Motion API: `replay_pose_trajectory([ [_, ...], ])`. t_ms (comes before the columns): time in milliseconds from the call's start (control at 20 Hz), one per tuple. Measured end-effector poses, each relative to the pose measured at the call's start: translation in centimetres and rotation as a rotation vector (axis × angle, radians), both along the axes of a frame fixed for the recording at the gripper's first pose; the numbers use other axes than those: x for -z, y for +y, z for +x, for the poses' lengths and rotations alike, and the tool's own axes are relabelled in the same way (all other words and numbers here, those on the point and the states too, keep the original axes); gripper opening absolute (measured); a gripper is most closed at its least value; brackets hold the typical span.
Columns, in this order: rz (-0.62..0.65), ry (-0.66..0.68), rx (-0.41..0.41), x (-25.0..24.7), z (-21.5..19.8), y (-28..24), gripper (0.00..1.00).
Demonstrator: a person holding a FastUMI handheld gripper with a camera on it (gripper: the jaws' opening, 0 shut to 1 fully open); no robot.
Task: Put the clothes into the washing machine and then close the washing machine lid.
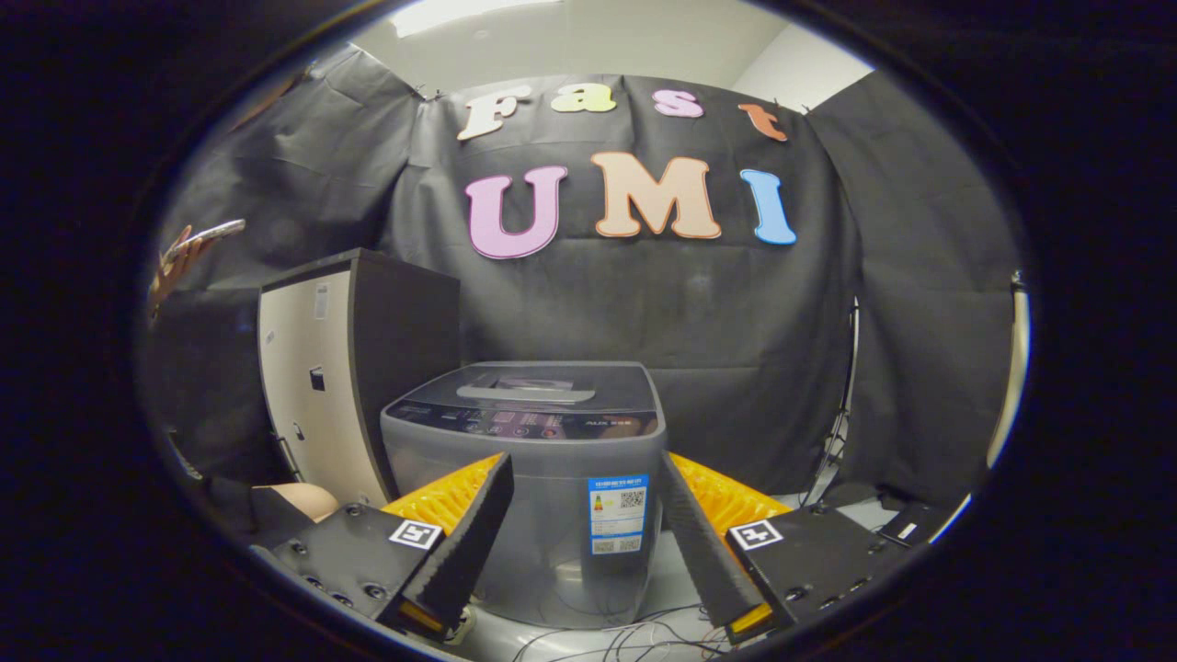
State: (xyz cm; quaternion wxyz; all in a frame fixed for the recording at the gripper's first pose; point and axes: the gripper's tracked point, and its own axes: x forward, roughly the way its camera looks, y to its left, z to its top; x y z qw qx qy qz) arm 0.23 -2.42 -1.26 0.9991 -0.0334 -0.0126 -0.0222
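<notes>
**Ana:** Claw (pixel 585 473) first: what are its two fingers doing?

**Ben:** They're spread wide and hold nothing. The black foam pads (pixel 474 533) angle outward, and the grey washing machine (pixel 529 487) stands beyond them, framed in the gap. Nothing touches either finger.

**Ana:** What about the floor and the room?

**Ben:** The floor (pixel 680 575) is pale grey. Thin cables (pixel 634 634) lie loose across it just in front of the machine's base. Black cloth (pixel 736 322) hangs wrinkled behind and to both sides, with a strip of pale ceiling above it.

**Ana:** And the machine itself?

**Ben:** It's a top loader, its dark lid (pixel 542 386) lying flat and closed, with a control strip along the front edge and a blue and white sticker (pixel 618 513) on its front wall (I won't read it).

**Ana:** Anything else around it?

**Ben:** A tall cabinet (pixel 345 368) with a cream front and dark side stands just beside the machine on the left. Further left, a person's hand (pixel 175 267) holds up a phone (pixel 207 234). On the right, a light stand (pixel 841 414) leans by the cloth and a white pole runs up the far side.

**Ana:** Does anything stand between the claw and the machine?

**Ben:** No, only the open floor and those cables
</notes>
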Motion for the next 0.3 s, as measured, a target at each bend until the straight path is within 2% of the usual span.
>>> replay_pose_trajectory([
  [300, 0.0, -0.001, 0.0, -0.03, 0.04, 0.06, 0.98],
])
